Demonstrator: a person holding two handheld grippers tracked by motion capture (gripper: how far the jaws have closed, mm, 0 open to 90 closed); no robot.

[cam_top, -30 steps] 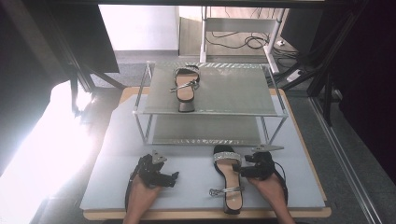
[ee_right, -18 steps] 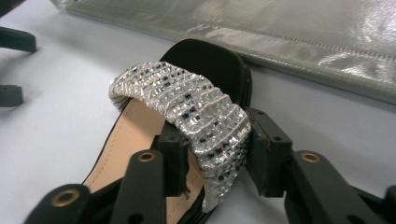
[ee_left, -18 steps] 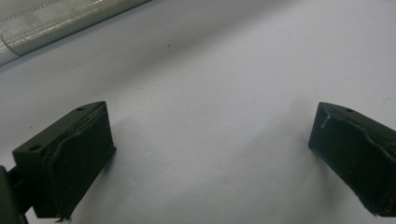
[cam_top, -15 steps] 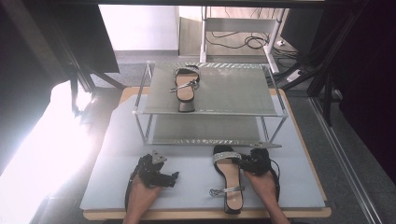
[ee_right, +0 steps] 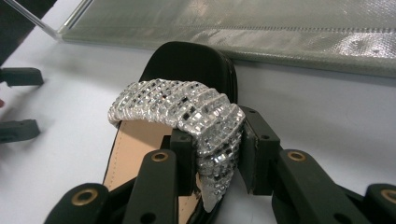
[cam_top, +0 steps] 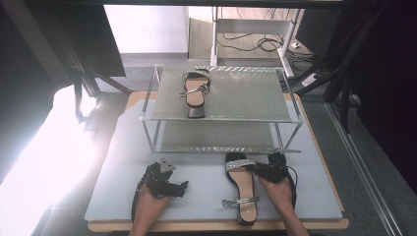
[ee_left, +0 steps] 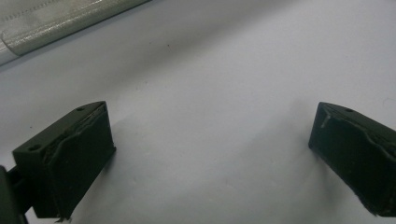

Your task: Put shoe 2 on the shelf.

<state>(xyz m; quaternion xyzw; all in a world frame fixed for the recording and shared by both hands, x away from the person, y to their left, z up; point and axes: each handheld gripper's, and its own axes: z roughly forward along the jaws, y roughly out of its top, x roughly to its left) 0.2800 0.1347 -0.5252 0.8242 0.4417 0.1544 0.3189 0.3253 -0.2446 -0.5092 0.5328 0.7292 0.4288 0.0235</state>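
Our right gripper (ee_right: 217, 161) has just closed its fingers on the sandal's (cam_top: 242, 189) sparkly strap (ee_right: 187, 109); the sandal lies on the tabletop (cam_top: 206, 189) lengthwise toward the rack (cam_top: 221, 105), probably its destination. Our left gripper (ee_left: 210, 158) rests spread, empty.

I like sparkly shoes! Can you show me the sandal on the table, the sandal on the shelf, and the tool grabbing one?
Black sandal with sparkly silver strap (cam_top: 242, 187): high view, tan insole.
Matching black sandal on wire shelf (cam_top: 195, 95): high view, insole.
Right black tool (ee_right: 218, 161): right gripper view, between its tips, on the clamped strap.
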